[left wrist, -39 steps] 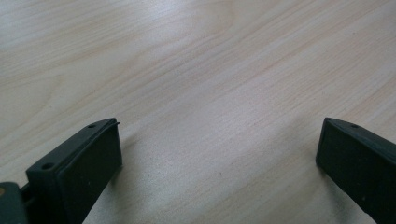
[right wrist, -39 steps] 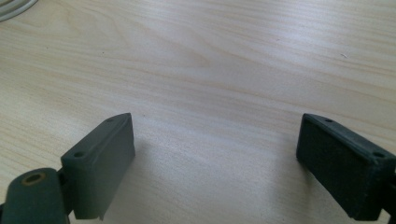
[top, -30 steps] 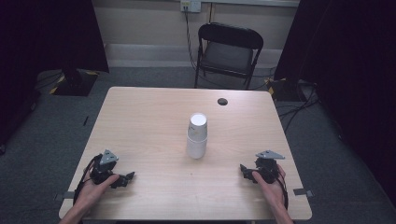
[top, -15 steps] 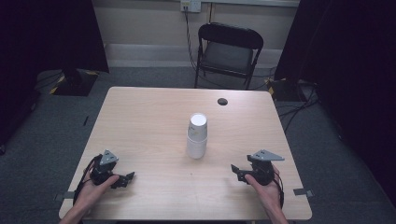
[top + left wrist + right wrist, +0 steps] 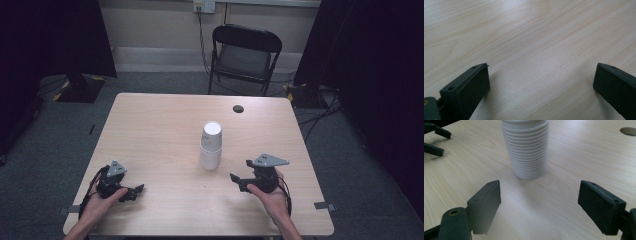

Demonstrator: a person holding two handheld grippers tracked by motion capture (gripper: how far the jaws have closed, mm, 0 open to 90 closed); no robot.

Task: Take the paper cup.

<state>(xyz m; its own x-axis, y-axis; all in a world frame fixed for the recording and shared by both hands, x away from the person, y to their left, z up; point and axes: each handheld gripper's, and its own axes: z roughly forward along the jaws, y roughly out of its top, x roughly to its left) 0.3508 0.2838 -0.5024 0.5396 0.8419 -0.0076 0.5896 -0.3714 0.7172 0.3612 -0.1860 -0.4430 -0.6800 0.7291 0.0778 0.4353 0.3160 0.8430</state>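
Table (image 5: 150, 130): light wood, rectangular, standing on grey carpet. The high view takes in its whole top along with a black folding chair (image 5: 245, 55) behind the far edge; neither gripper view reaches the chair. A round dark hole (image 5: 238, 108) sits in the tabletop near the far edge, and the right gripper view catches it at its upper right corner (image 5: 629, 130).

Stack of white cups (image 5: 211, 146): upright near the table's middle. From above it reads as a nested stack with one round top, the upper cup narrower than the sleeve below. The right gripper view (image 5: 527, 150) adds what the high view cannot resolve: the many close-packed rims ringing the side, and the base resting flat on the wood.

Right gripper (image 5: 237, 181): held in the person's right hand near the front right of the table, pointing toward the stack and well short of it. Its own view shows both jaws standing wide with bare table between them; the jaws have just been opening a little. The stack stands beyond the jaw tips, untouched.

Left gripper (image 5: 136, 191): at the front left, low on the table. Its own view shows the jaws wide apart over plain wood grain, nothing between them. The right gripper view shows its jaw tips at upper left (image 5: 435, 138).
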